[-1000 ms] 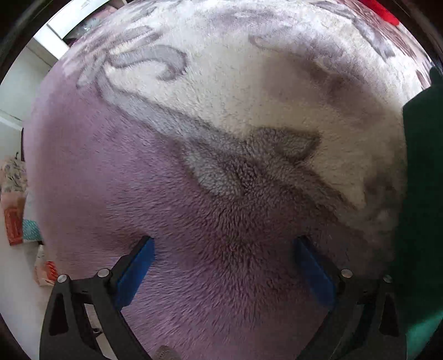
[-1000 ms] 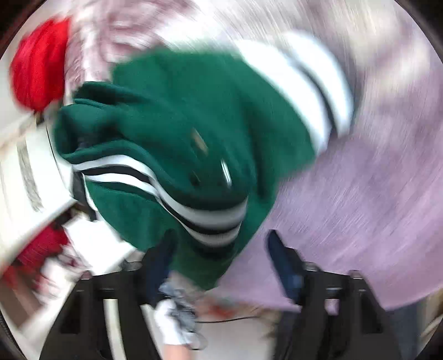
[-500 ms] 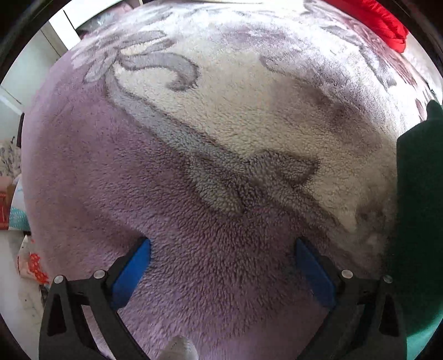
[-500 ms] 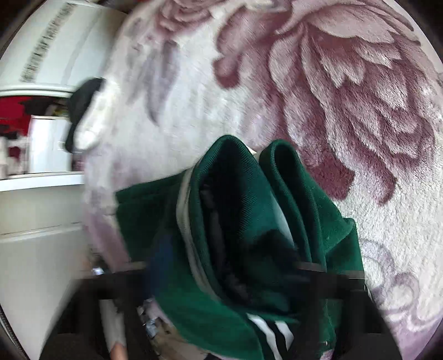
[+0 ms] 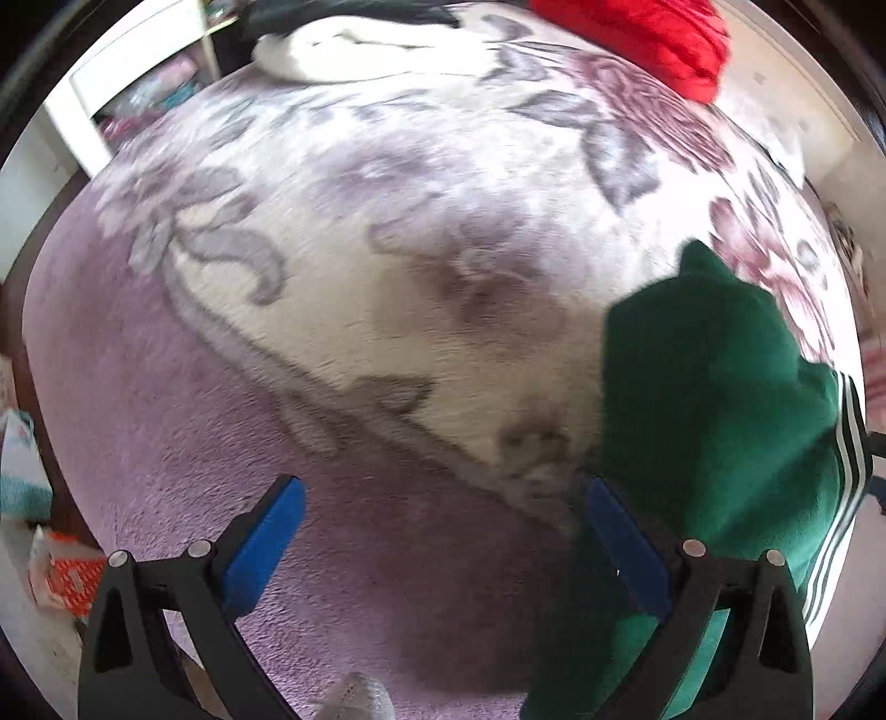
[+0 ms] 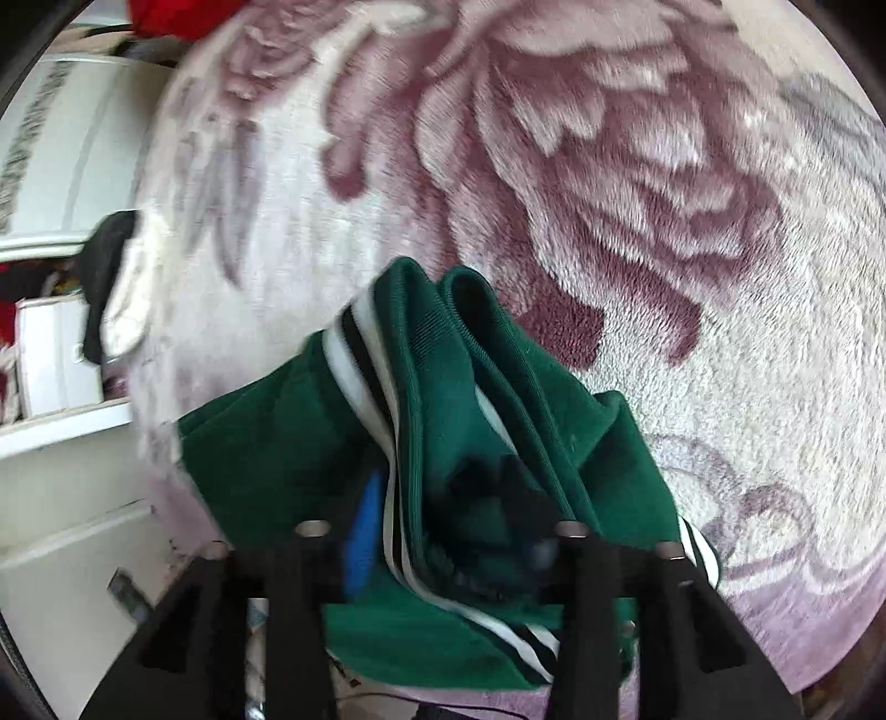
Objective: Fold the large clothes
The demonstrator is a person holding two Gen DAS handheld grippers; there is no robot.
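A green garment with black and white stripes (image 6: 443, 421) lies bunched on the fluffy floral blanket (image 6: 637, 183). My right gripper (image 6: 443, 531) is closed in on a fold of it, the cloth bulging up between the blue pads. In the left wrist view the same green garment (image 5: 714, 399) sits at the right, beside my right finger. My left gripper (image 5: 443, 526) is open and empty above the purple part of the blanket (image 5: 332, 310).
A red garment (image 5: 653, 39) and a white and dark garment (image 5: 354, 44) lie at the blanket's far edge. White furniture (image 6: 55, 166) stands beyond the blanket's left side in the right wrist view. Bags lie on the floor (image 5: 55, 570) at the left.
The right gripper swung down onto the green garment and closed on a fold. The left gripper pulled back and turned, so the green garment and far clothes came into its view.
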